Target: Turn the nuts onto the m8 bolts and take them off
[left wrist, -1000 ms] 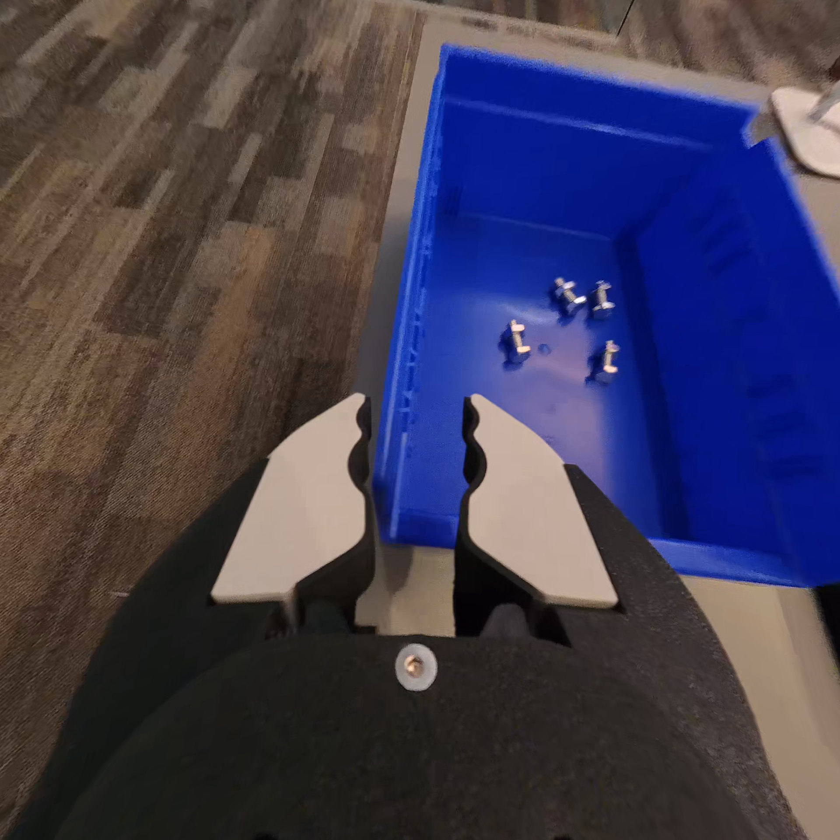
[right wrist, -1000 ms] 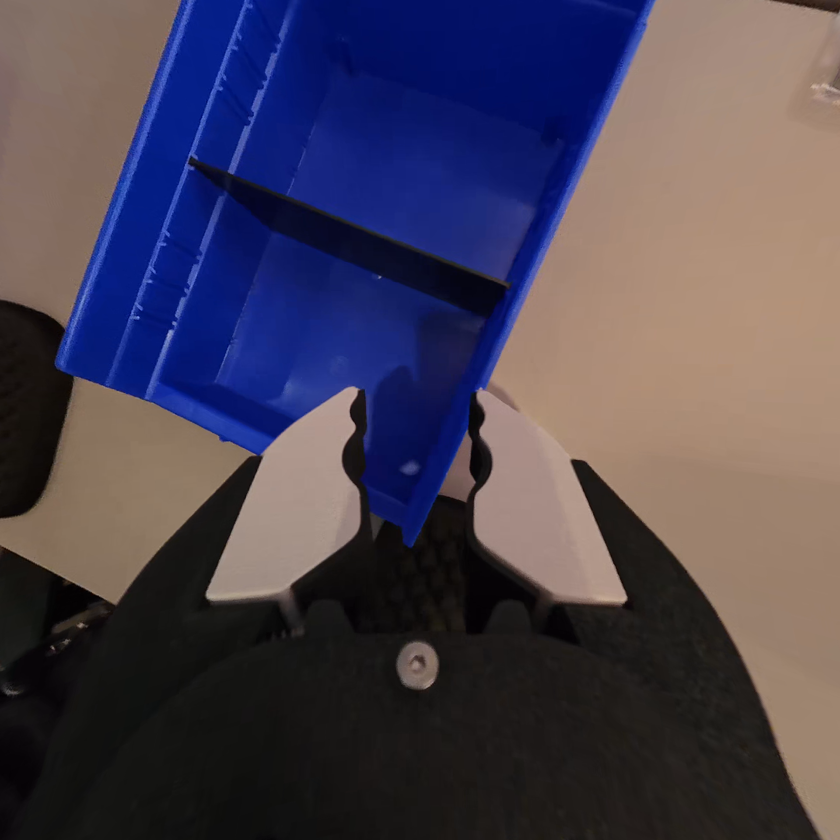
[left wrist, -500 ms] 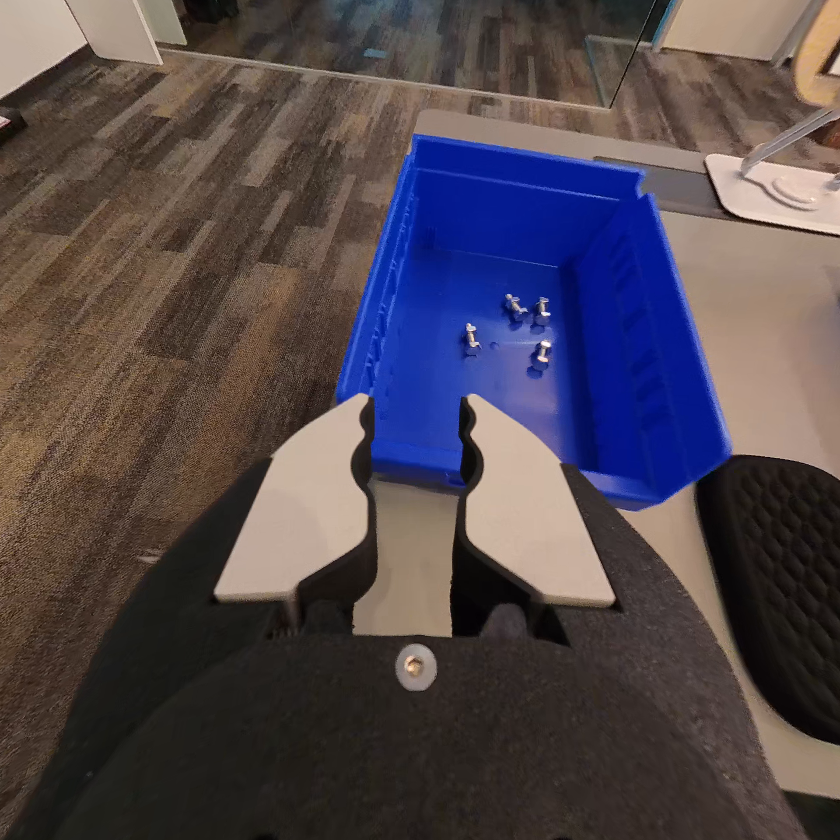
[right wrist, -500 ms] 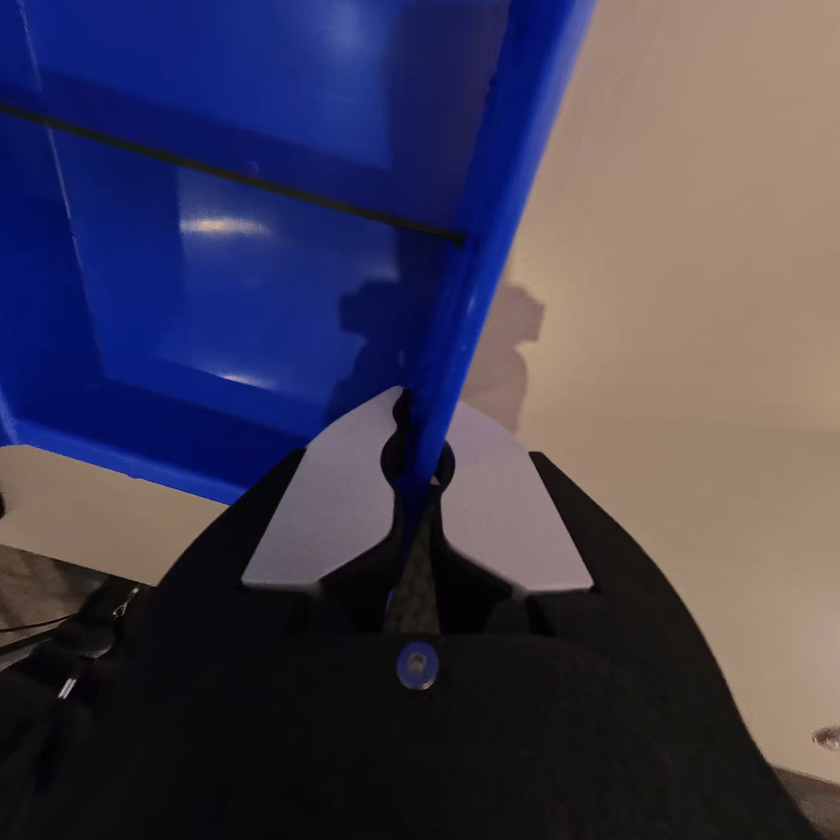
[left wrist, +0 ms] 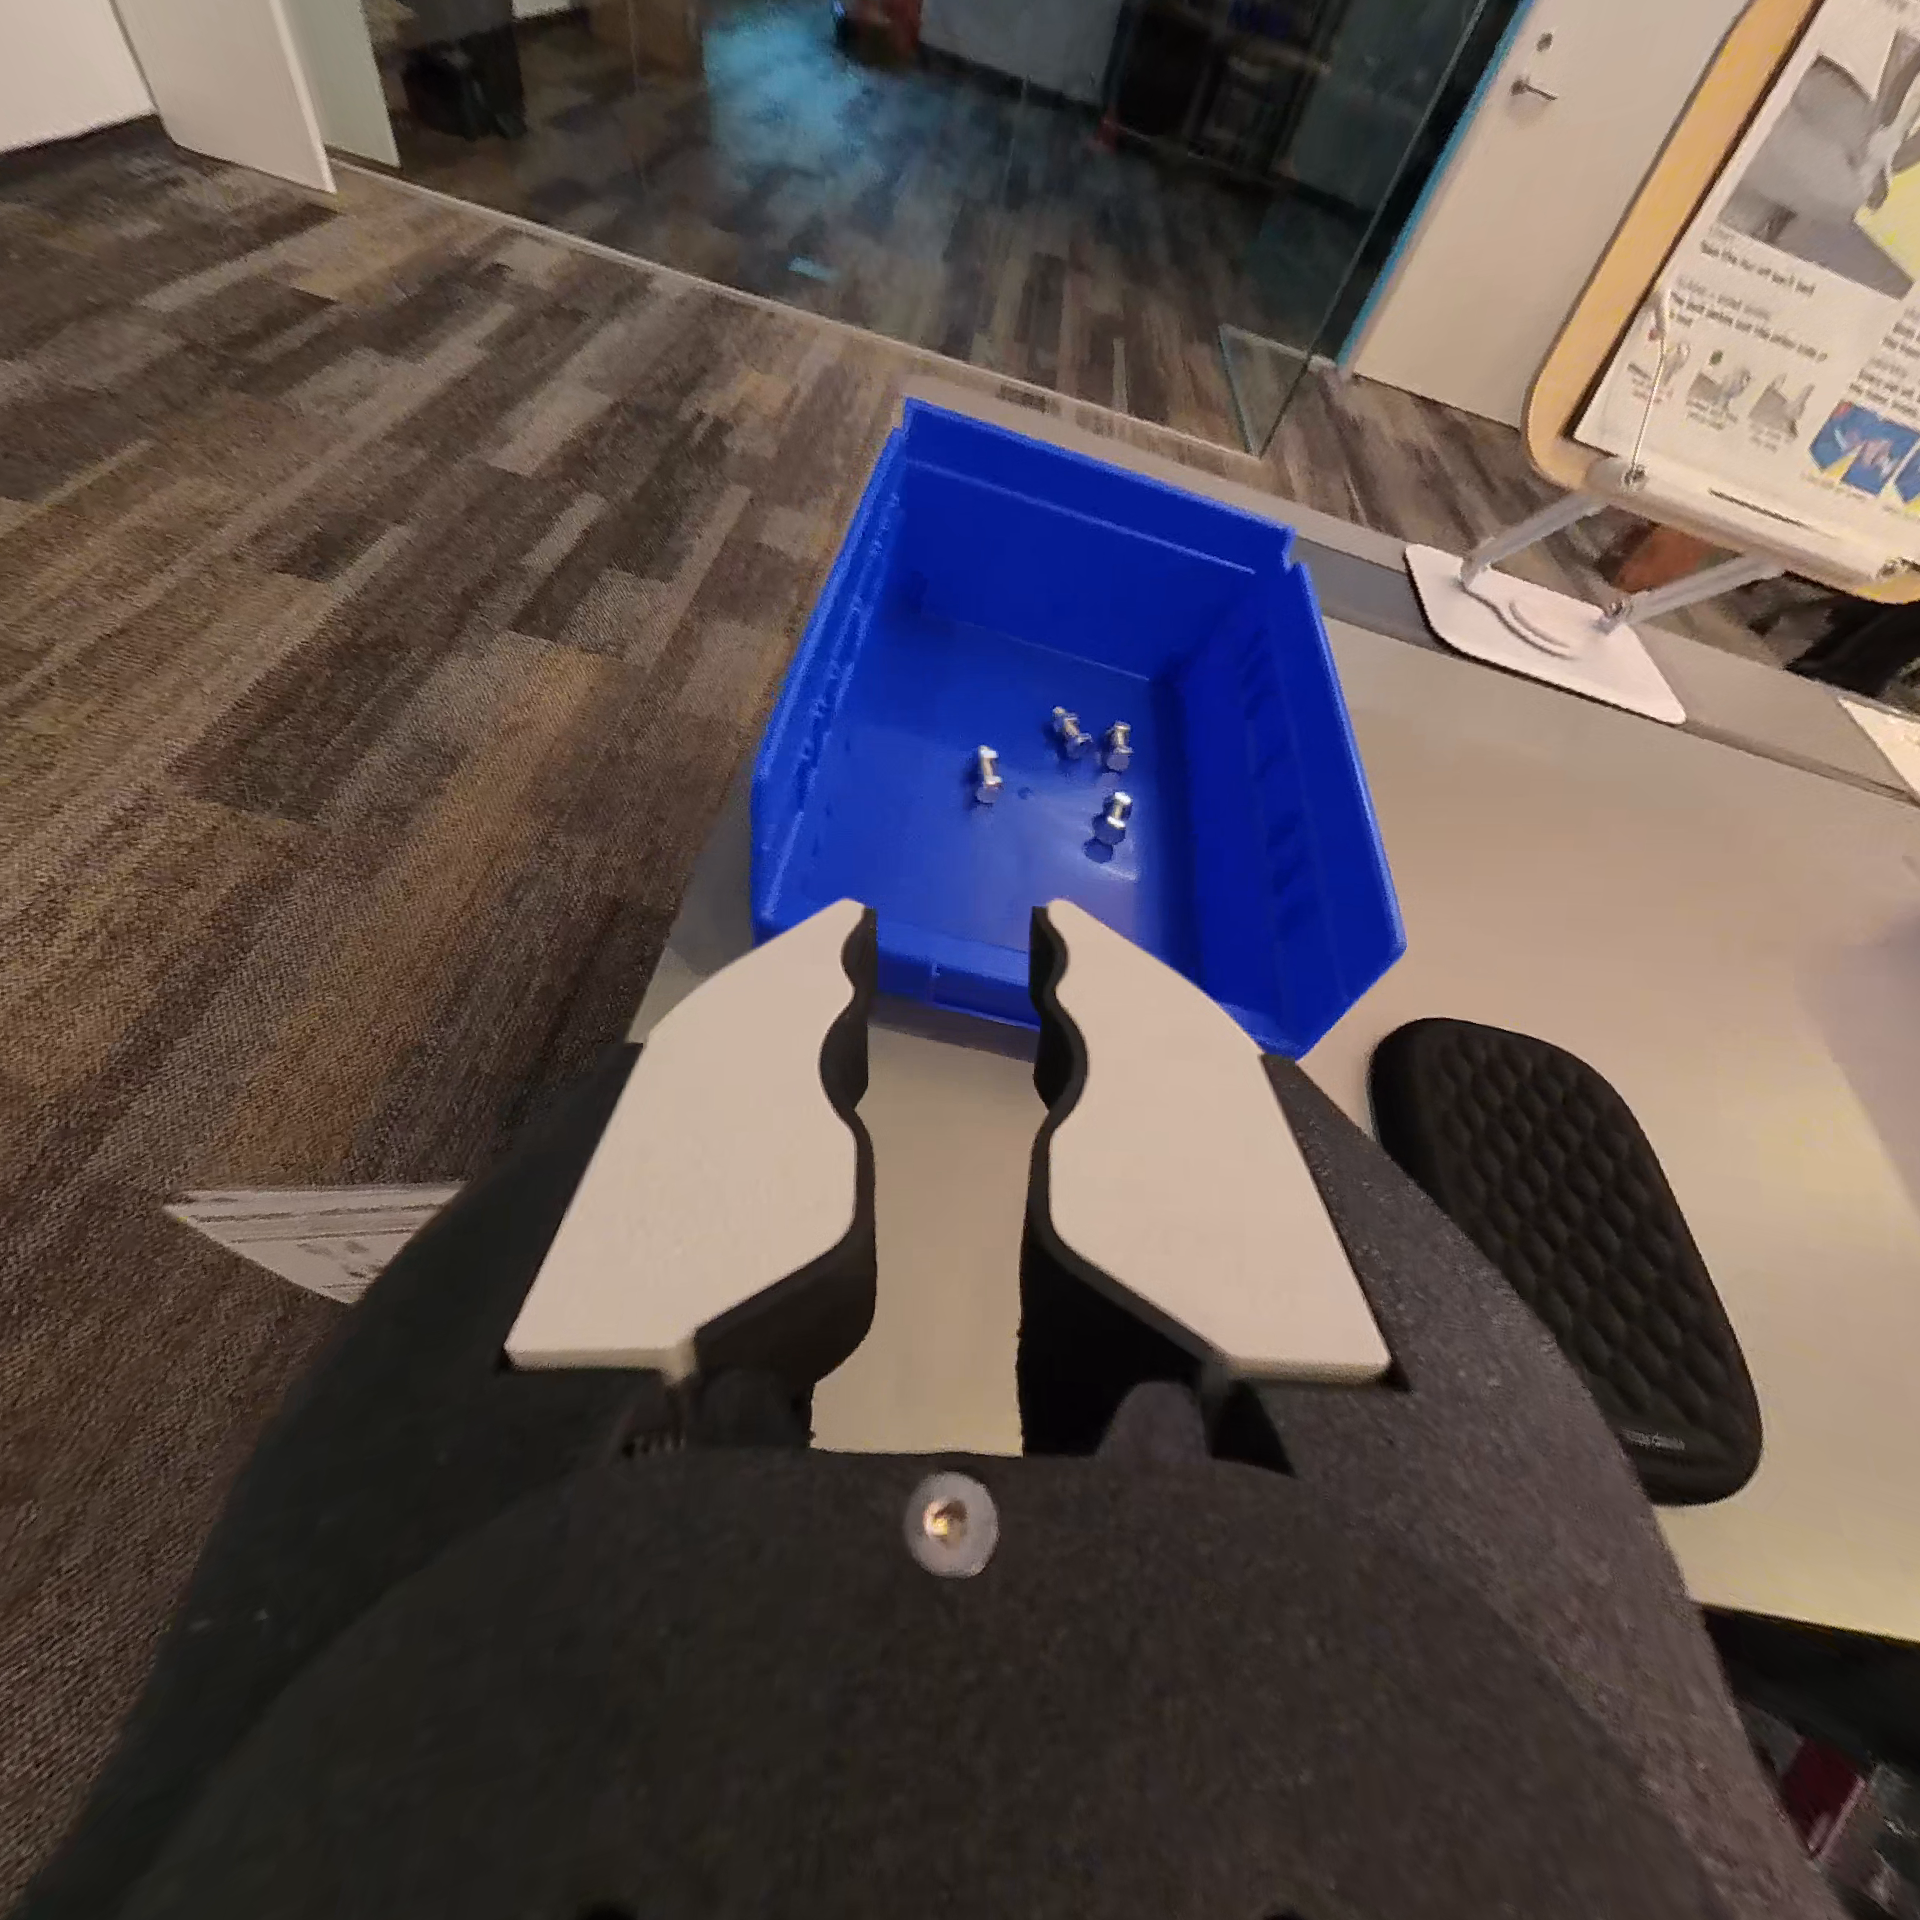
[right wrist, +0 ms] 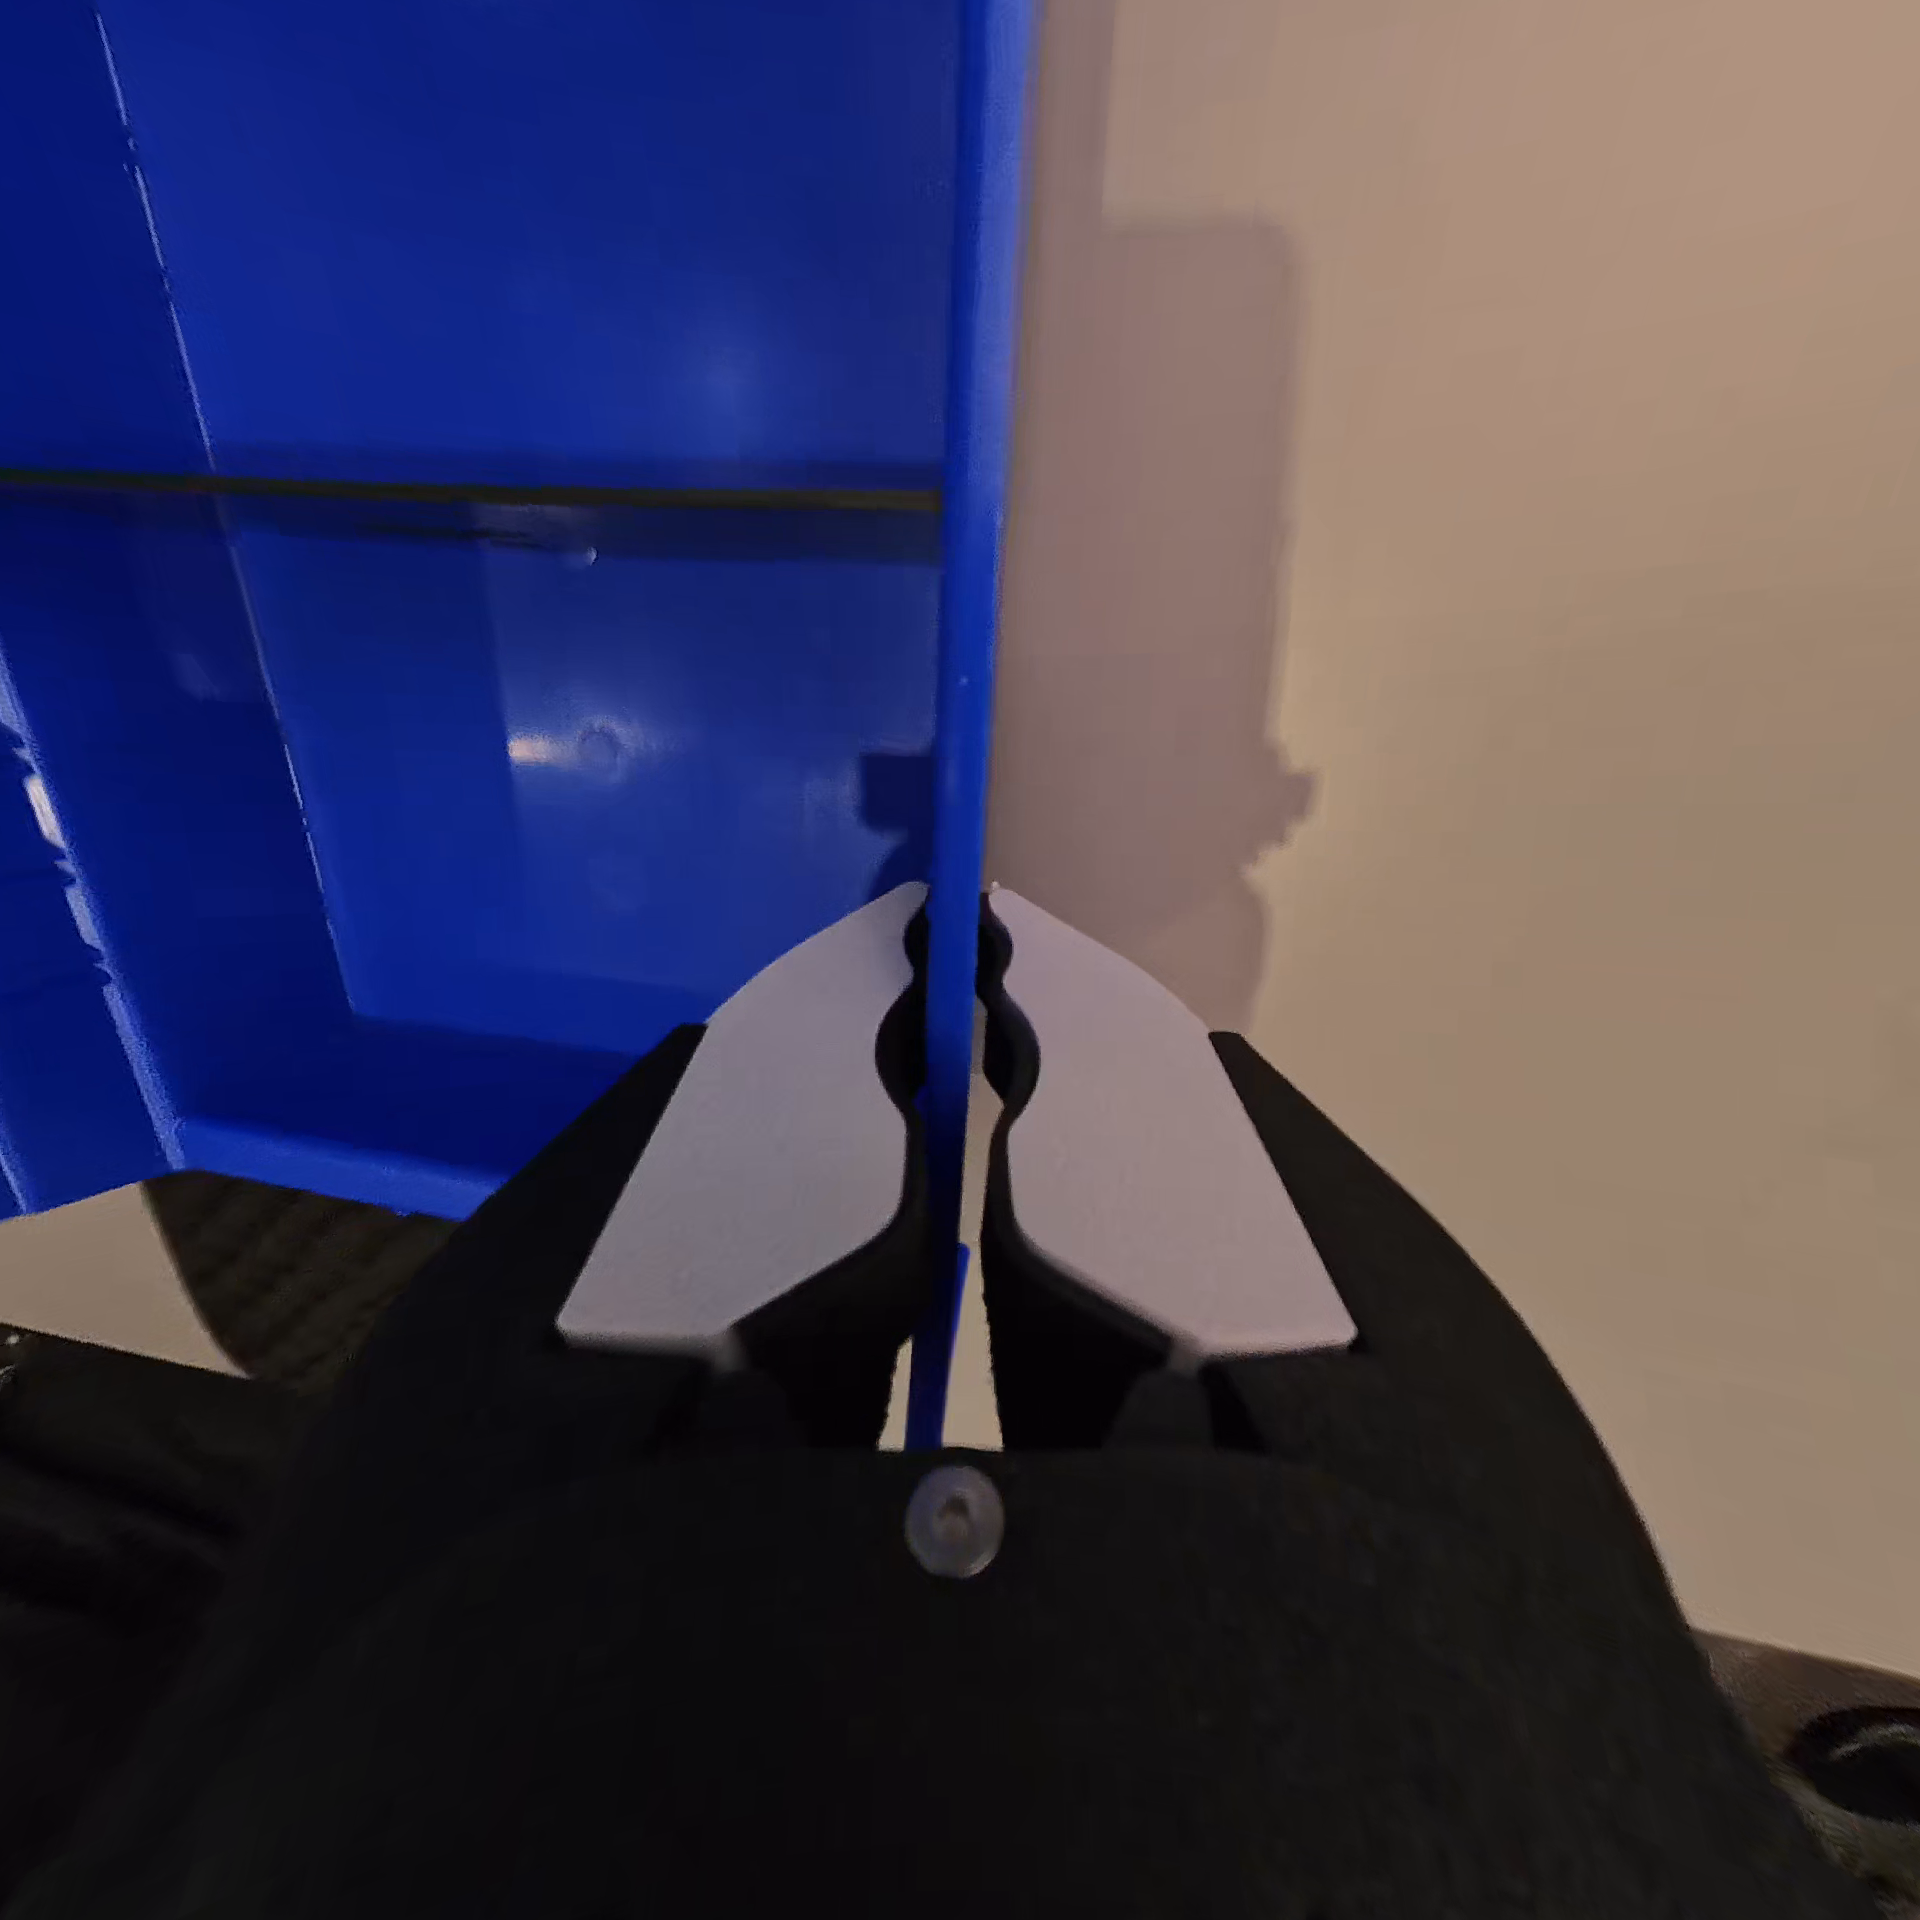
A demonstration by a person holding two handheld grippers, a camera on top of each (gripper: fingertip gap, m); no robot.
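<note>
Four bolts (left wrist: 1081, 769) with nuts on are lying loose on the floor of a blue bin (left wrist: 1288, 790) sitting at the worktop (left wrist: 1621, 935) edge. I am holding my left claw (left wrist: 948, 914) parted and empty, hovering just short of that bin's near wall. My right claw (right wrist: 954, 896) is pinching the side wall of a divided bin (right wrist: 520, 312), its black divider (right wrist: 468, 497) crossing ahead.

Left high, right close on bin (right wrist: 961, 623)

Four bolts (left wrist: 1072, 764); two blue bins (left wrist: 1288, 790) (right wrist: 520, 623); one black wrist rest (left wrist: 1558, 1236); two hand-held grippers (left wrist: 948, 914) (right wrist: 951, 894).
</note>
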